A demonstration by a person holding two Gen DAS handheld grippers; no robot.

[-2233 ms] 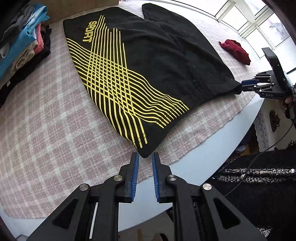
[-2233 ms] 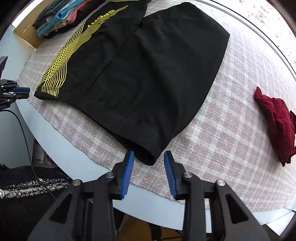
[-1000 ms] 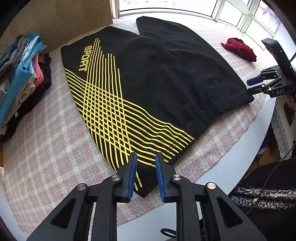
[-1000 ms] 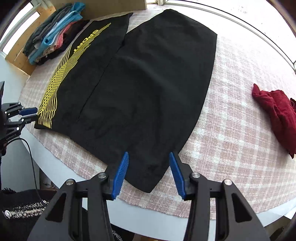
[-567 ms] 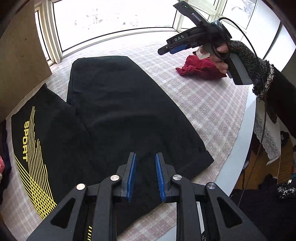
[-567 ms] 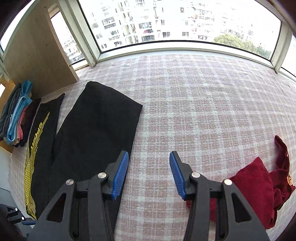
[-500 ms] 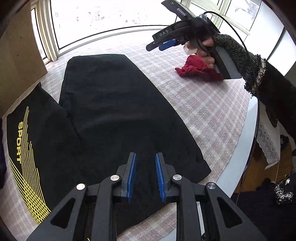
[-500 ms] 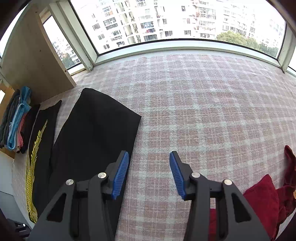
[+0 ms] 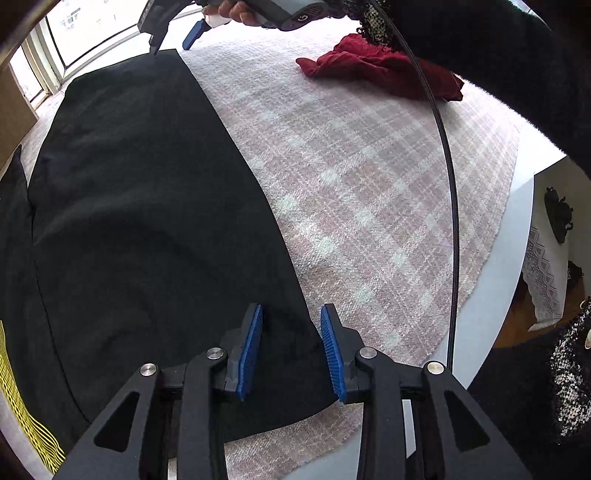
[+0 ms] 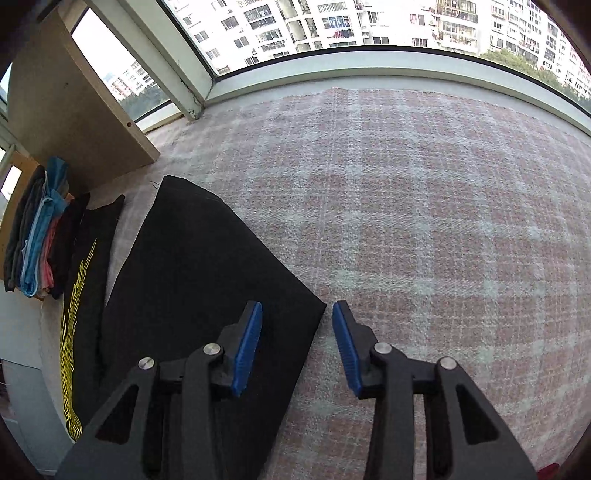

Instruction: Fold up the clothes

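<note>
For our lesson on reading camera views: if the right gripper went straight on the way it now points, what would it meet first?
The right gripper, open, points at the far corner of the black shorts; likely that corner first, then checked cloth. Height above it is unclear.

Left wrist view: yellow line print on the black fabric shorts [image 9: 147,221] cut off at the lower-left edge; lettering out of frame. Right gripper [image 9: 173,35] seen only as fingertips at the top edge; body cropped. Crumpled dark red cloth [image 9: 369,70] partly hidden behind a black sleeve [image 9: 517,74].

Right wrist view: yellow lettering too foreshortened to read. Red cloth only a sliver at the bottom-right edge.
</note>
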